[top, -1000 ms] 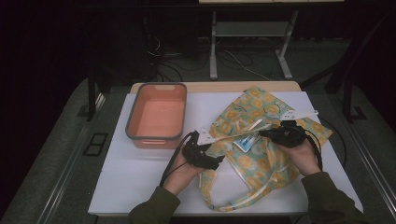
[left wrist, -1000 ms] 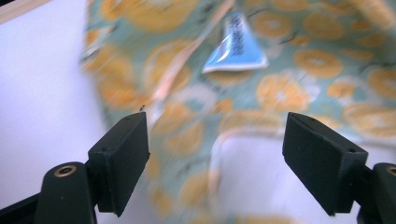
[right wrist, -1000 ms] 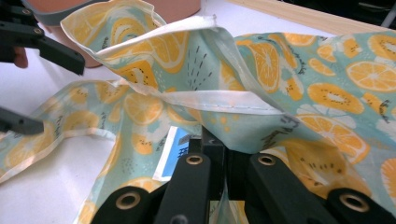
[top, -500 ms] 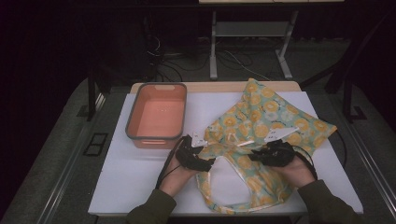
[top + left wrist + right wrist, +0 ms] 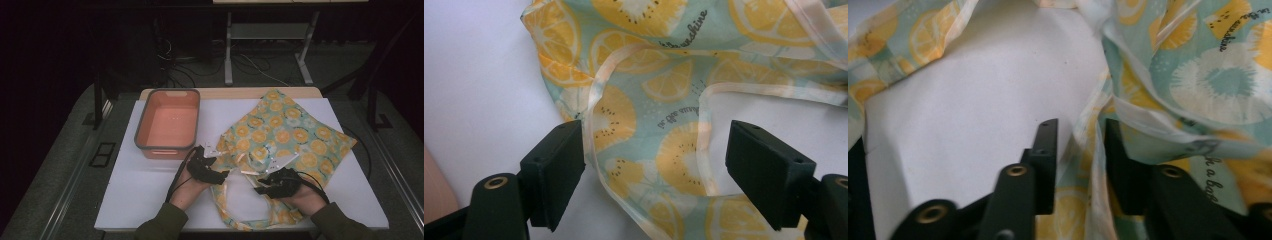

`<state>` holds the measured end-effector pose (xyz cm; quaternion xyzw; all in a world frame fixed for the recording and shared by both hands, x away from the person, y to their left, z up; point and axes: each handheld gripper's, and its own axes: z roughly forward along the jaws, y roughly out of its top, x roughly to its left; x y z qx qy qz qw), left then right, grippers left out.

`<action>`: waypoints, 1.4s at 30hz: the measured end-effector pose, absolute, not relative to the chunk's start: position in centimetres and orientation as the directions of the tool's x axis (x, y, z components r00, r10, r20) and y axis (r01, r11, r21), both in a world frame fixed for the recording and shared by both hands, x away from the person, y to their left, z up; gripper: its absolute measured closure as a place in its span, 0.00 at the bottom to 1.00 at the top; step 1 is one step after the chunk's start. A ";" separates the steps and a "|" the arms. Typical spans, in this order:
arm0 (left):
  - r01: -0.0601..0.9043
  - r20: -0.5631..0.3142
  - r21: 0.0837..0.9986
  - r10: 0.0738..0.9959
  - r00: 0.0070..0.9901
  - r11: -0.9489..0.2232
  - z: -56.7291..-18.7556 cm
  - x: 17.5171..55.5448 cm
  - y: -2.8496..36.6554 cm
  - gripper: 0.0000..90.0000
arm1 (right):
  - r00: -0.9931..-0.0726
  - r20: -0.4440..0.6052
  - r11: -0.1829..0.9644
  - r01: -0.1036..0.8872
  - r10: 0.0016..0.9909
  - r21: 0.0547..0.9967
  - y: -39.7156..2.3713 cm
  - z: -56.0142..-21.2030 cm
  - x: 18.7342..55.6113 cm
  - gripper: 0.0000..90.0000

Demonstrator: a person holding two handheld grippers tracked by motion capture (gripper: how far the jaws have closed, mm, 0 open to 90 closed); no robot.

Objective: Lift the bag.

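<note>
A tote bag (image 5: 290,135) printed with orange slices on pale green lies crumpled on the white table (image 5: 150,195), its handle loop trailing toward the front edge. My left gripper (image 5: 220,176) rests at the bag's left corner. In the left gripper view its jaws (image 5: 654,165) stand wide apart over the bag's hem (image 5: 664,85), pressing nothing. My right gripper (image 5: 260,189) sits at the bag's near edge. Its jaws (image 5: 1080,135) have just been opening, and a loose fold of the bag (image 5: 1093,150) hangs between them without being pinched.
An orange tray (image 5: 162,151) with a grey rim stands at the back left of the table, just beyond my left gripper. Bare white table shows inside the handle loop (image 5: 973,100). Dark floor, cables and table legs lie beyond the far edge.
My right gripper has come down and toward the front left, from the bag's right side to its near edge, and its jaws have parted. The bag has settled flatter. My left gripper stayed put.
</note>
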<state>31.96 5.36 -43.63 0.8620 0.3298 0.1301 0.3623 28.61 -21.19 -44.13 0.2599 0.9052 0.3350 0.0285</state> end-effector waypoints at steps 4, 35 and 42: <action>0.467 -0.019 0.713 0.651 0.759 -0.523 -43.8 32.2 4.9 0.23 | -0.853 0.105 0.637 0.458 0.511 0.620 -21.7 -43.9 27.9 0.59; 0.434 -0.135 0.808 0.591 0.795 -0.400 -42.7 33.6 4.0 0.99 | -0.792 -0.026 0.573 0.417 0.609 0.706 -25.2 -42.4 28.1 0.99; 0.404 -0.125 0.836 0.587 0.800 -0.372 -41.2 33.3 4.0 0.99 | -0.766 -0.047 0.515 0.383 0.641 0.767 -26.3 -40.8 29.3 0.99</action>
